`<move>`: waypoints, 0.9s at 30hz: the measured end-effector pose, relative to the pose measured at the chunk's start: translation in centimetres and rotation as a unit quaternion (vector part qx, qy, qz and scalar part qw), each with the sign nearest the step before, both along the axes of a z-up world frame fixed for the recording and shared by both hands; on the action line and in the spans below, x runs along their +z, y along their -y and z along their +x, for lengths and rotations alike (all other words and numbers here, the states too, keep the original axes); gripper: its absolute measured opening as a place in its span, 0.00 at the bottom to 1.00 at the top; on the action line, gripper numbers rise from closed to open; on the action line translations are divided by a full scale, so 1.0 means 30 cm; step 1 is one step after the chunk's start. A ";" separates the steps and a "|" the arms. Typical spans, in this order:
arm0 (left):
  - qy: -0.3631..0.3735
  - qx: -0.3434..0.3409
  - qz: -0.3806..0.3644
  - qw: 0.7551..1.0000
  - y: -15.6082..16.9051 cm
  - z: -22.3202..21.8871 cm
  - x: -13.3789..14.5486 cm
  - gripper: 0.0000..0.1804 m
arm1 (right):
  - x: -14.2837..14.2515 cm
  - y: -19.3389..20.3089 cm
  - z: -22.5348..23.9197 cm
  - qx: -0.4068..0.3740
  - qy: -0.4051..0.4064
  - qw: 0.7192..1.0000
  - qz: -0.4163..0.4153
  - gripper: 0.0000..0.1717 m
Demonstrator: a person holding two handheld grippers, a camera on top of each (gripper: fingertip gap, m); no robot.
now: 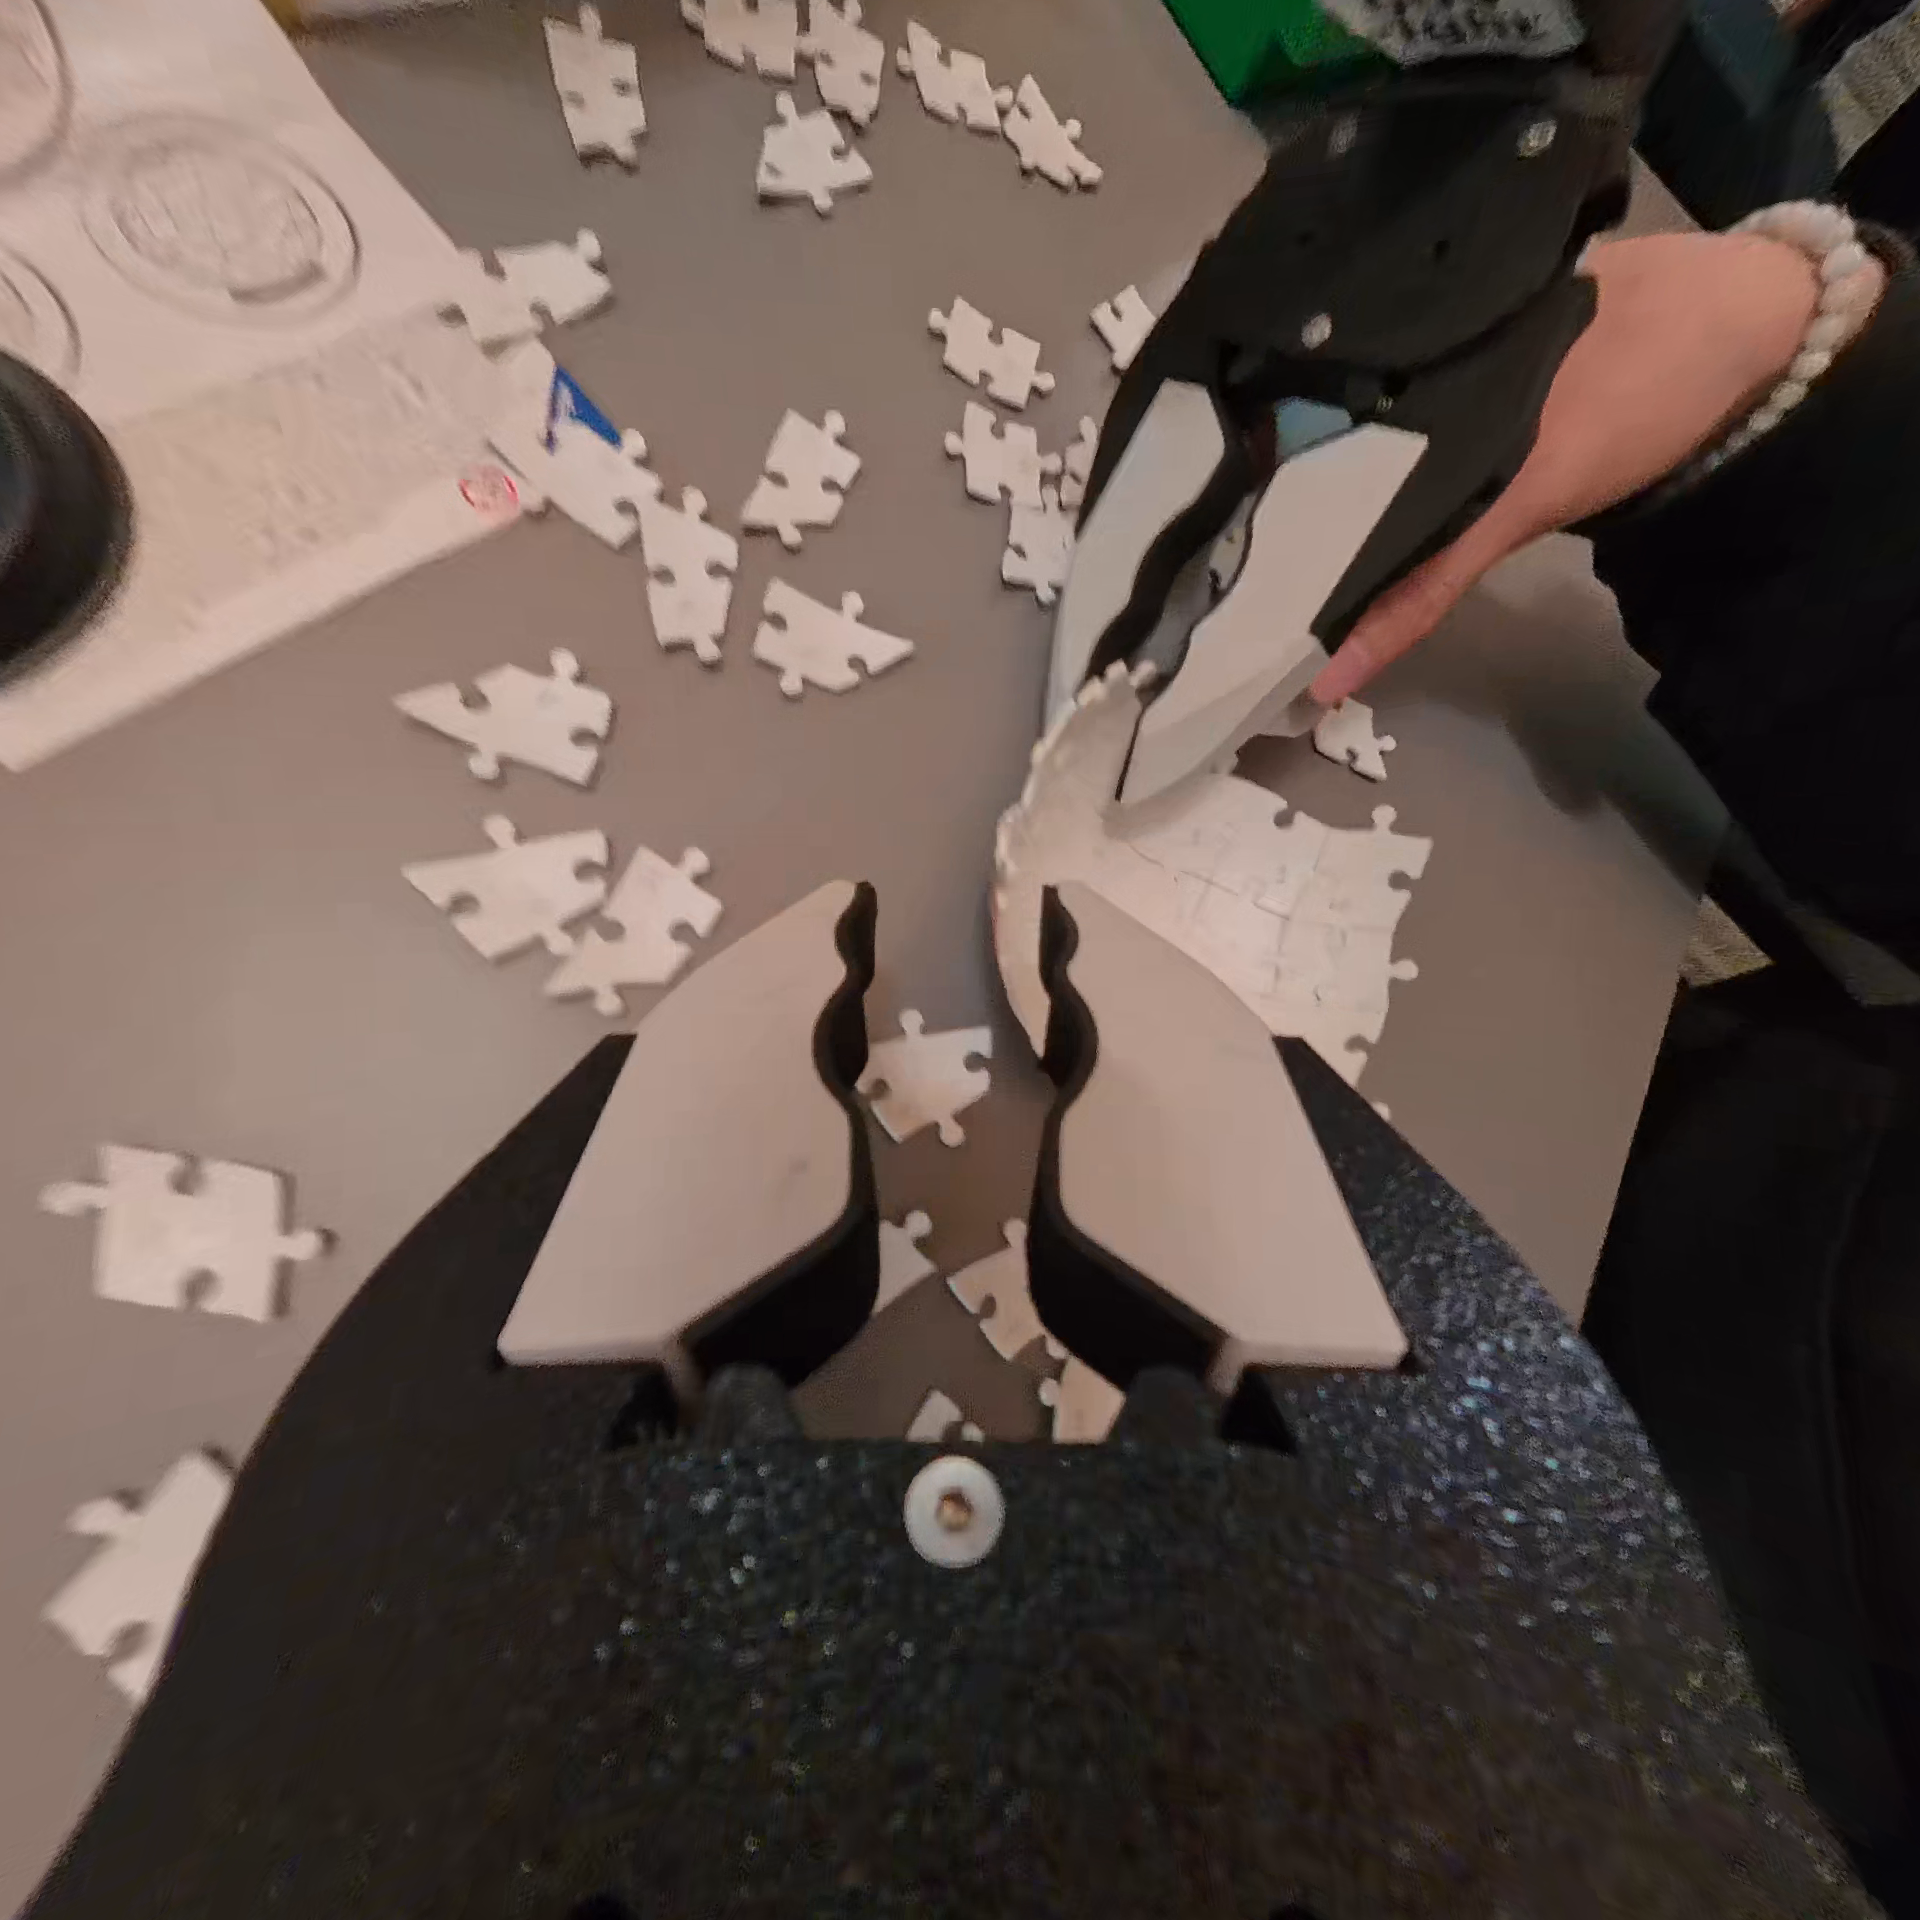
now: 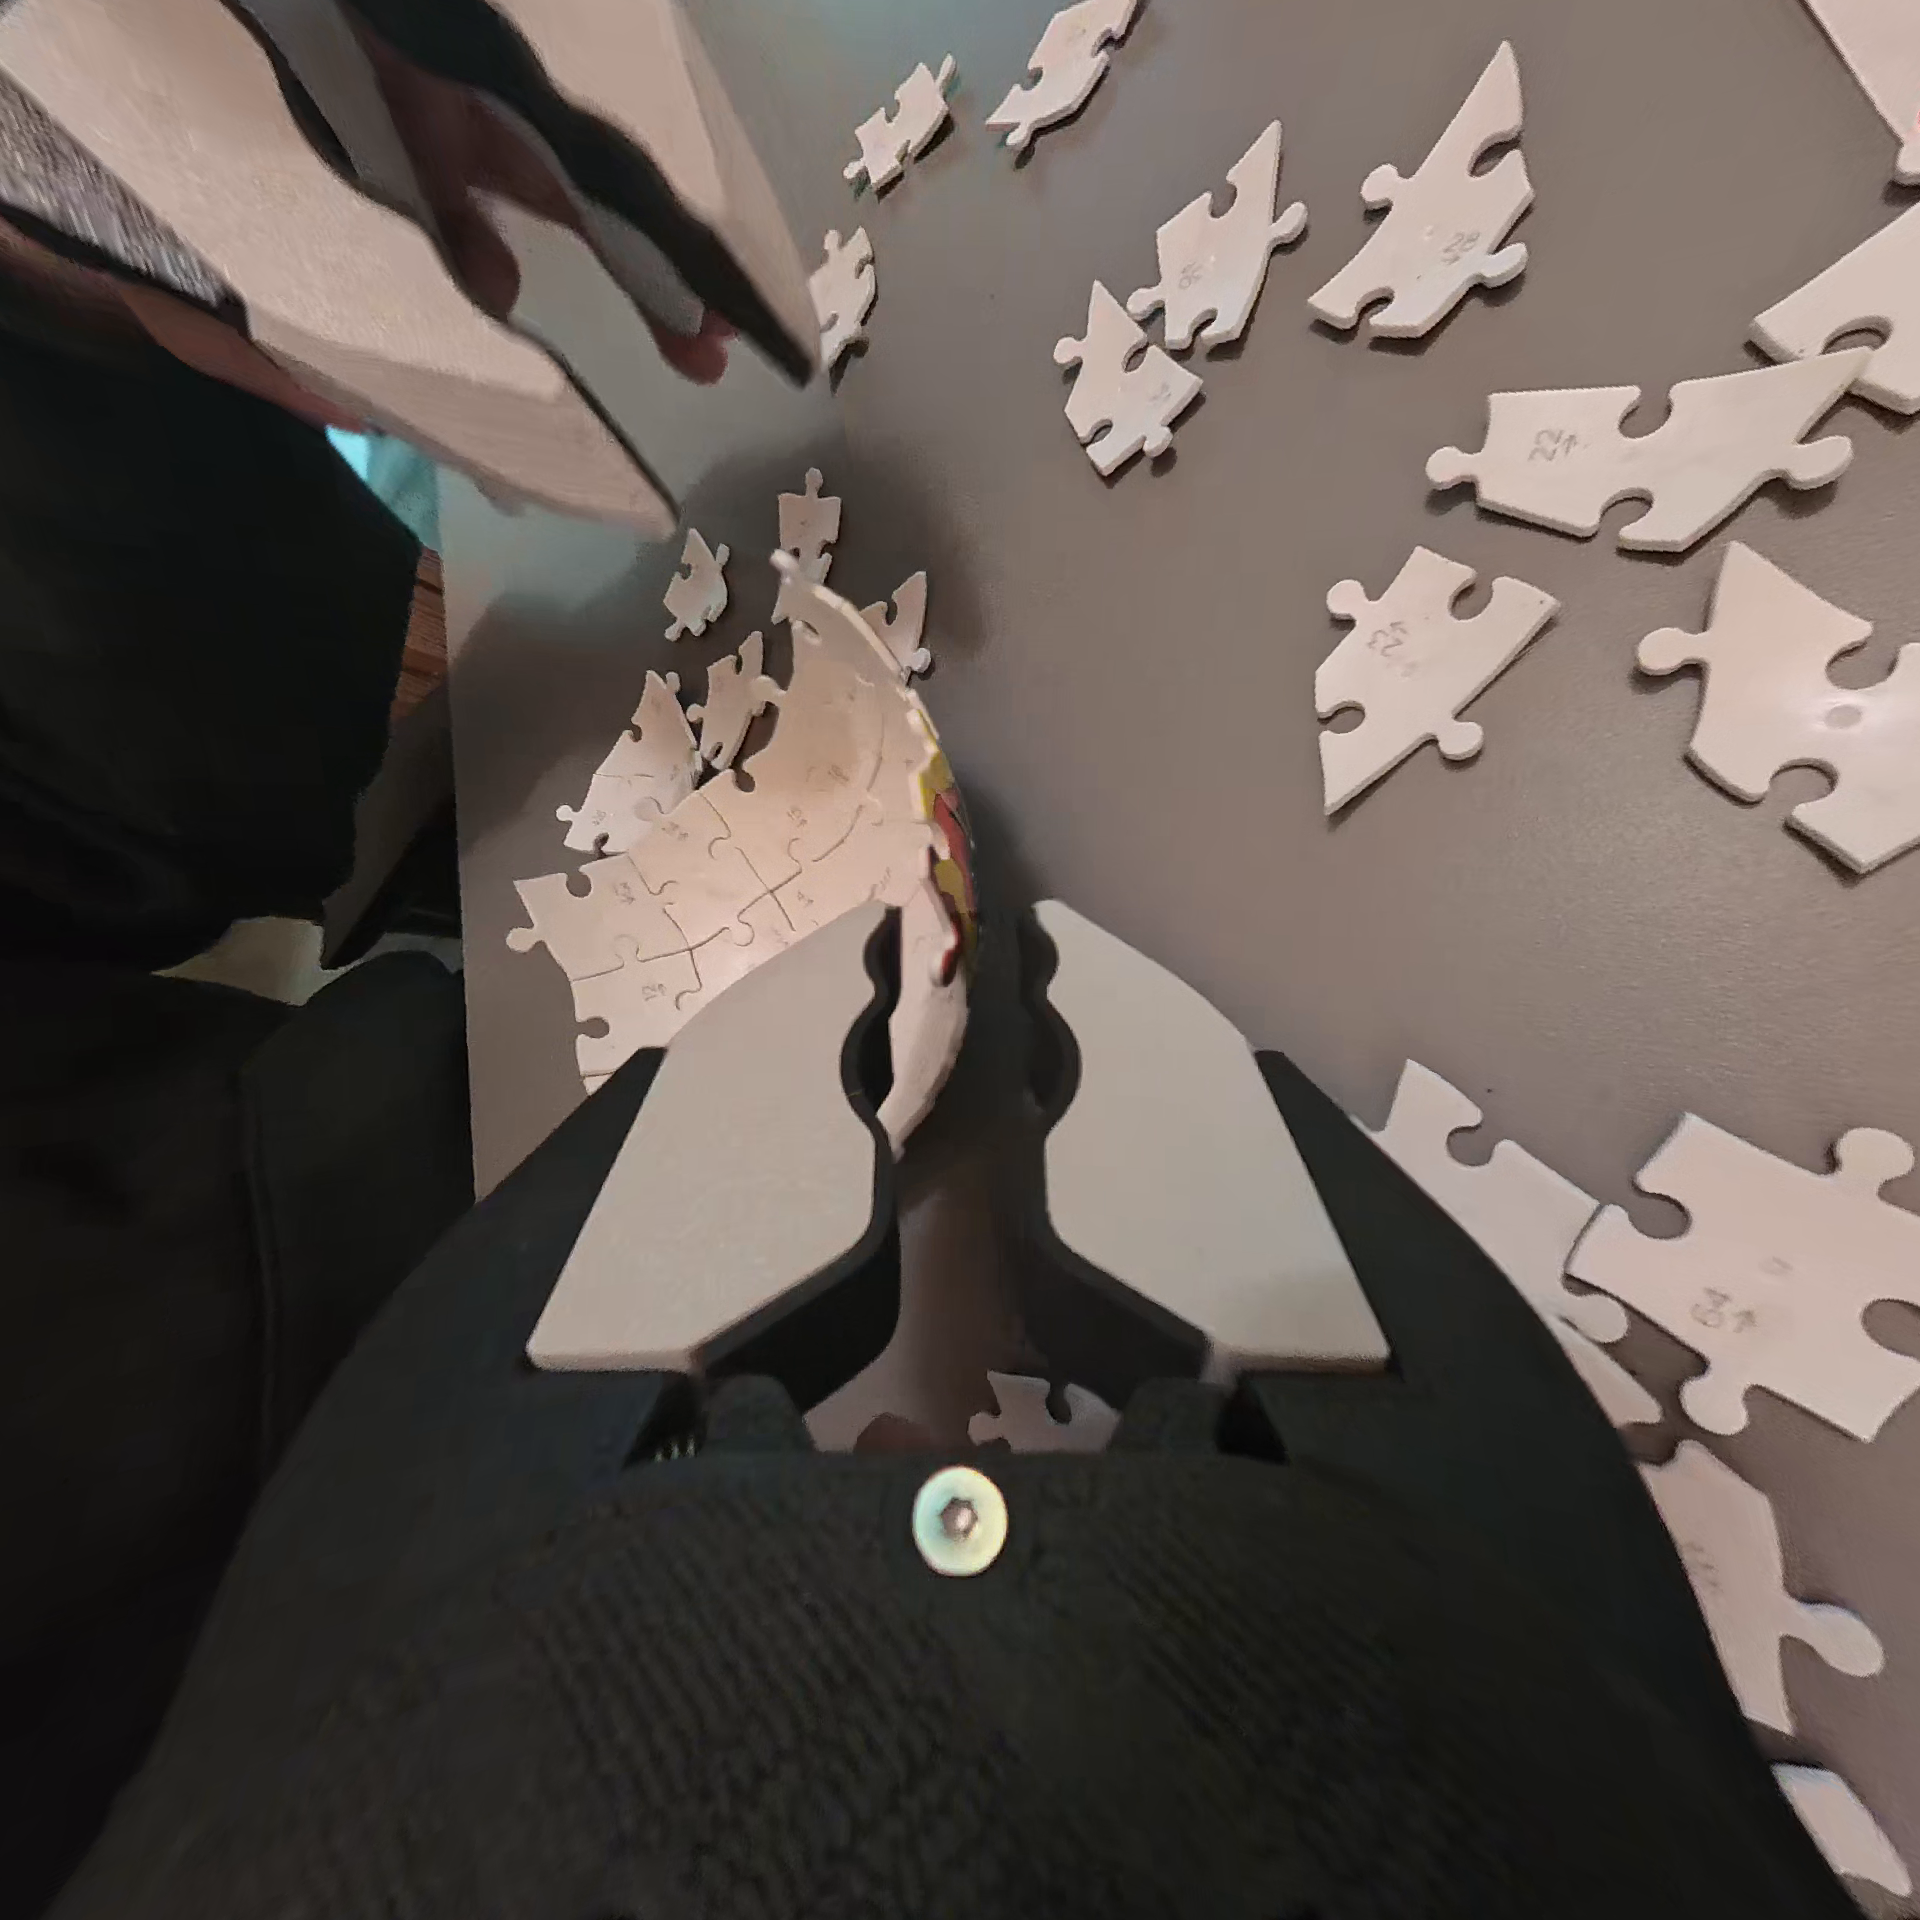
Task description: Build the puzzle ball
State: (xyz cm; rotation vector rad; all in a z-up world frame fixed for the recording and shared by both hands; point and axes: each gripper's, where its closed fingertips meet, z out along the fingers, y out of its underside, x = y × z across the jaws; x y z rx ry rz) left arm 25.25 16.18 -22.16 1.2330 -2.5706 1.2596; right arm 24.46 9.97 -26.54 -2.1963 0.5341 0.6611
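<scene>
The right claw (image 2: 961, 920) is closed on the rim of the shell (image 2: 748, 821), a curved sheet of joined white puzzle pieces with a yellow and red print on its outer face. The rim stands on edge between the two pads, and the left wrist view shows this claw (image 1: 1127, 769) pinching the shell's (image 1: 1247, 894) upper edge, with a hand (image 1: 1621, 416) wearing a pale bead bracelet (image 1: 1829, 301) behind it.

The shell sits on the grey desk (image 1: 883, 727) near its edge, tipped up where it is held, its concave white side facing the right wrist camera. Small loose pieces (image 2: 717, 582) lie just beyond its far rim.

The left claw (image 1: 956, 904) hangs open just beside the shell, its right pad close to the shell's curved edge; whether they touch I cannot tell. Nothing is between its pads; a single piece (image 1: 930, 1075) lies on the desk below the gap. In the right wrist view this claw (image 2: 727, 457) is a blur above the shell.

Farther from the shell, on the side away from the desk edge, many loose white pieces (image 1: 821, 644) are scattered face down across the desk. Beyond them lies a white printed sheet (image 1: 260, 416) with a round black object (image 1: 52, 520) on it. A green box (image 1: 1257, 42) stands at the far end, behind the right claw.
</scene>
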 end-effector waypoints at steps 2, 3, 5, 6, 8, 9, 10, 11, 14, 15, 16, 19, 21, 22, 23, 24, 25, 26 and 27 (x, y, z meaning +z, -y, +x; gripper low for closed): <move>-0.009 0.000 -0.007 1.000 0.001 -0.045 -0.035 0.15 | -0.011 0.001 0.005 0.001 0.013 1.000 -0.012 0.17; -0.005 0.001 -0.004 1.000 0.001 -0.057 -0.050 0.15 | -0.012 0.000 0.005 0.004 0.016 1.000 -0.014 0.17; -0.005 0.002 -0.001 1.000 0.002 -0.077 -0.073 0.14 | -0.013 -0.003 0.010 0.002 0.020 1.000 -0.015 0.17; -0.009 0.004 -0.005 1.000 0.005 -0.082 -0.078 0.14 | -0.012 -0.005 0.013 0.001 0.022 1.000 -0.014 0.17; -0.017 0.011 -0.014 1.000 0.009 -0.084 -0.084 0.13 | -0.013 -0.006 0.014 -0.002 0.016 1.000 -0.018 0.17; -0.019 0.019 -0.010 1.000 0.004 -0.081 -0.087 0.13 | -0.013 -0.005 0.016 -0.004 0.017 1.000 -0.021 0.18; -0.015 0.026 -0.001 1.000 -0.004 -0.077 -0.086 0.12 | -0.010 -0.002 0.017 -0.006 0.020 1.000 -0.022 0.18; -0.002 0.030 0.007 1.000 -0.012 -0.072 -0.075 0.08 | -0.005 0.001 0.022 -0.010 0.025 0.999 -0.021 0.18; 0.053 0.030 0.042 0.997 -0.017 -0.064 -0.009 0.00 | 0.005 0.019 0.049 -0.034 0.039 0.998 -0.028 0.17; 0.070 0.007 0.045 0.997 0.006 -0.077 0.024 0.00 | 0.008 0.025 0.053 -0.037 0.042 0.998 -0.032 0.17; 0.087 -0.022 0.048 0.995 0.042 -0.095 0.056 0.00 | 0.012 0.029 0.056 -0.039 0.046 0.998 -0.033 0.17; 0.125 -0.127 0.133 0.975 0.139 -0.134 0.069 0.00 | 0.022 0.037 0.068 -0.055 0.050 0.997 -0.029 0.18; 0.143 -0.187 0.201 0.951 0.181 -0.125 0.029 0.00 | 0.031 0.044 0.072 -0.067 0.046 0.996 -0.020 0.18; 0.144 -0.208 0.227 0.941 0.193 -0.114 0.004 0.00 | 0.036 0.051 0.073 -0.074 0.044 0.996 -0.014 0.18; 0.135 -0.226 0.249 0.932 0.198 -0.104 -0.025 0.00 | 0.041 0.060 0.071 -0.080 0.043 0.996 -0.009 0.18; 0.124 -0.239 0.270 0.924 0.197 -0.090 -0.053 0.00 | 0.044 0.074 0.069 -0.085 0.045 0.995 -0.006 0.18; 0.124 -0.245 0.287 0.918 0.196 -0.067 -0.075 0.00 | 0.046 0.091 0.066 -0.090 0.048 0.995 -0.005 0.18; 0.124 -0.249 0.302 0.912 0.196 -0.047 -0.093 0.00 | 0.048 0.108 0.065 -0.096 0.051 0.994 -0.003 0.18; 0.117 -0.257 0.314 0.907 0.193 -0.036 -0.111 0.00 | 0.051 0.126 0.066 -0.104 0.052 0.993 0.001 0.18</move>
